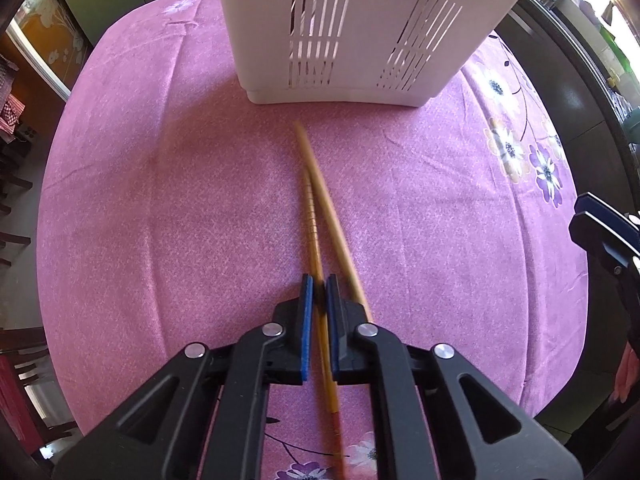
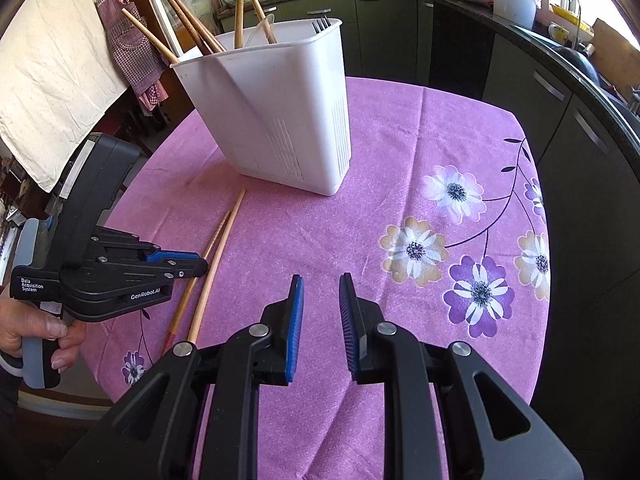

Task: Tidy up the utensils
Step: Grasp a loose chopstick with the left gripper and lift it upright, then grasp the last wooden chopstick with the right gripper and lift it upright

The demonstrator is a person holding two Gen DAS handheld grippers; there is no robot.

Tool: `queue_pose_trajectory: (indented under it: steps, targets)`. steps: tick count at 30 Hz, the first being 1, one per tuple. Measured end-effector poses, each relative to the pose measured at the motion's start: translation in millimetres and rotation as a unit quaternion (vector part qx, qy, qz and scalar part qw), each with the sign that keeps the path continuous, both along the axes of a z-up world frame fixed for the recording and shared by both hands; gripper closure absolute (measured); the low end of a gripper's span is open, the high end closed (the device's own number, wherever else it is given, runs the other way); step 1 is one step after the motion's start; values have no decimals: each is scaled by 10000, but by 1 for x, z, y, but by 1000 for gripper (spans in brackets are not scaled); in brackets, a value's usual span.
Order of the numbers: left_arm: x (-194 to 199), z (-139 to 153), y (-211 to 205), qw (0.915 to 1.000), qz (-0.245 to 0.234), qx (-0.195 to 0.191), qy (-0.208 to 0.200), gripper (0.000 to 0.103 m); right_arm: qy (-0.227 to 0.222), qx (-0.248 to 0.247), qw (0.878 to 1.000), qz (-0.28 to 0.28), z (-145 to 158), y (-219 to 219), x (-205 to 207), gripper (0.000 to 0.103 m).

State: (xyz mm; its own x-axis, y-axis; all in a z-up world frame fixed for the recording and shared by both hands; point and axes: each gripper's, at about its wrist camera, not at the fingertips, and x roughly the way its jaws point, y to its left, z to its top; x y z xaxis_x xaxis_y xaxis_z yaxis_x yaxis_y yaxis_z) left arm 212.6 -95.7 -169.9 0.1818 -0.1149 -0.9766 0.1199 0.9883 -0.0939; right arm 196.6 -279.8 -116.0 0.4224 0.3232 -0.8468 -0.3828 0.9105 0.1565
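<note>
The left tongs stood nearly upright over the bench, pointing steeply down, with the jaws drawn in as far as they would go on the darker chopstick. That stick ran out from between the pads, away from the tongs toward the white holder, and back under the tongs' body, where its reddish end showed. The paler chopstick lay just beside the right-hand pad, outside the grip, crossing close over the darker one further out; whether the two touched at the crossing could not be told.

The right tongs hung above bare cloth, well to the side of both sticks, its jaws a narrow gap apart with nothing between them.

The holder stood beyond the sticks' far tips, near but apart from them, with several chopsticks already leaning in it and fork tines showing at its far corner.

Assessment: the sticks looked light, stiff and smooth, likely wood or bamboo, so a thin round shaft could roll or pivot between flat pads. The grip sat toward the thick end rather than mid-length, so the long free end would probably droop or swing on lifting. A hold nearer the middle should carry steadier. The paler stick would need a separate grasp.
</note>
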Motion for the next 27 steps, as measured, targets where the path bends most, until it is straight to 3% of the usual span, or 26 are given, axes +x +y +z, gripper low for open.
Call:
queue_pose_trajectory:
  steps: [7, 18, 27]
  targets:
    - [-11, 28, 26, 9988, 135, -169, -434, 97, 166, -82, 9998, 35, -9, 9, 5, 84]
    - [-55, 91, 63, 9863, 236, -217, -1617, 97, 562, -201, 9968, 539, -38, 91, 19, 84]
    - [-67, 102, 79, 9824, 188, -319, -1832, 97, 796, -536, 9940, 527, -55, 133, 37, 84]
